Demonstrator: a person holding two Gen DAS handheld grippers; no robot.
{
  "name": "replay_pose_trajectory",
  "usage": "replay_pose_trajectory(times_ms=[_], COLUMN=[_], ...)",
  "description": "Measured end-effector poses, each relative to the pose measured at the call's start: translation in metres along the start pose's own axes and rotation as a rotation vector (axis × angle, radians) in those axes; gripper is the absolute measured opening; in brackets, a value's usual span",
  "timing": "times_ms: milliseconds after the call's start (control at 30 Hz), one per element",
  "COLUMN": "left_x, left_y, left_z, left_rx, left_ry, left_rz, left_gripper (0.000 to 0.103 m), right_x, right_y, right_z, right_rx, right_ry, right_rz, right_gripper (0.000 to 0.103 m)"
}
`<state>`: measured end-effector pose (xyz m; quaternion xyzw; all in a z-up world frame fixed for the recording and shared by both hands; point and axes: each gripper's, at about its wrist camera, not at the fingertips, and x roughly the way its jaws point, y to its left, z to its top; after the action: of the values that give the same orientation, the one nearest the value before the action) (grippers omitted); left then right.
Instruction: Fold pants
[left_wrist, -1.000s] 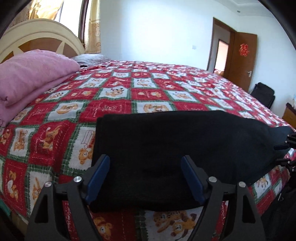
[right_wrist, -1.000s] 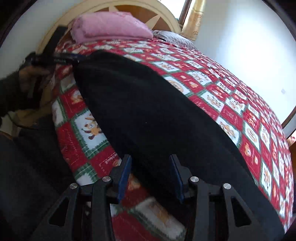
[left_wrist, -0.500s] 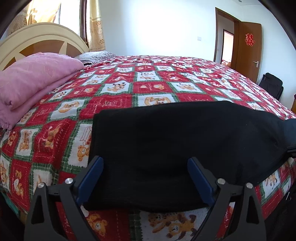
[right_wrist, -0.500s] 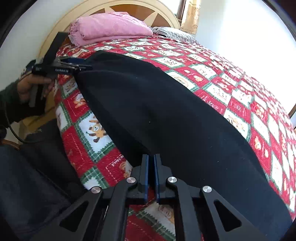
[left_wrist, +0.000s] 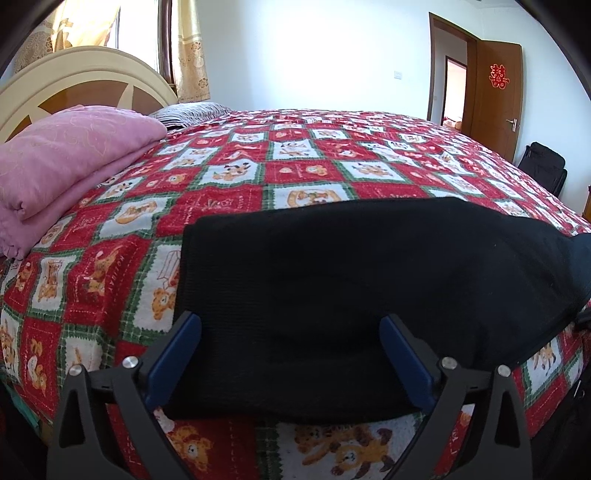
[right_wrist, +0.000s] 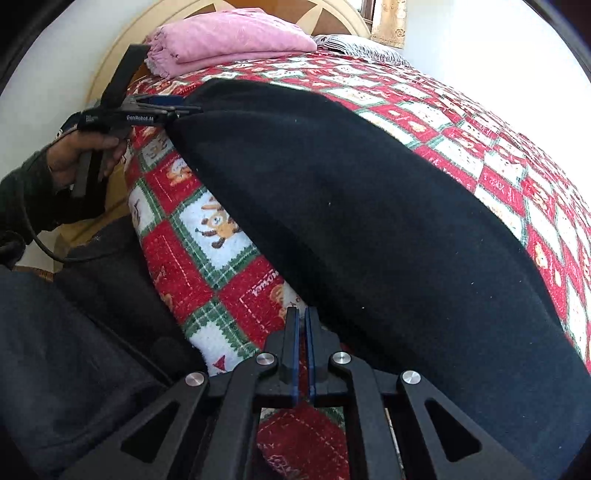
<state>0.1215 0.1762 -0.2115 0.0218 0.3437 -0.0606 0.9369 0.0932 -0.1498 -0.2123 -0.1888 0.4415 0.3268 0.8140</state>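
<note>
Likely a home bedroom: quilted bed (left_wrist: 332, 155), headboard (left_wrist: 74, 85), door (left_wrist: 495, 92).

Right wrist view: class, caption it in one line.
Shut right gripper at the near edge of black pants on a checked bedspread.

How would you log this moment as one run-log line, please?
left gripper: jaws opening, pants edge between them, not pinched | right gripper: shut at pants edge, grip unclear | pants: flat on bedspread

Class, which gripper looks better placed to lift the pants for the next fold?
Probably right: the right gripper is shut at the edge of the pants. The left gripper has jaws opening, not pressing the pants between them.
</note>
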Motion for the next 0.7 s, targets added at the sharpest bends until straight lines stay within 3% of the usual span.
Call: replay_pose_trajectory(times_ms=[133, 233, 433, 533, 633, 700], left_x=[0.000, -0.001, -0.017, -0.024, -0.023, -0.018], left_y=[0.000, 0.001, 0.004, -0.003, -0.016, -0.028], left_z=[0.000, 0.000, 0.007, 0.013, 0.015, 0.015], left_rx=[-0.008, -0.024, -0.094, -0.097, -0.087, -0.075], left_ry=[0.004, 0.007, -0.044, -0.078, -0.104, -0.100], left_rz=[0.003, 0.001, -0.049, -0.077, -0.133, -0.168], left_gripper=[0.100, 0.100, 0.100, 0.100, 0.101, 0.101], right_x=[-0.023, -0.025, 0.009, 0.036, 0.038, 0.036], right_y=[-0.004, 0.000, 0.002, 0.008, 0.024, 0.021], right_z=[0.018, 0.037, 0.063, 0.056, 0.046, 0.051], right_rx=[0.043, 0.027, 0.033, 0.063, -0.011, 0.008], right_ry=[-0.088, -0.119, -0.103, -0.014, -0.008, 0.011], right_rz=[0.029, 0.036, 0.098, 0.142, 0.096, 0.122], right_gripper=[0.009, 0.042, 0.042, 0.025, 0.025, 0.025])
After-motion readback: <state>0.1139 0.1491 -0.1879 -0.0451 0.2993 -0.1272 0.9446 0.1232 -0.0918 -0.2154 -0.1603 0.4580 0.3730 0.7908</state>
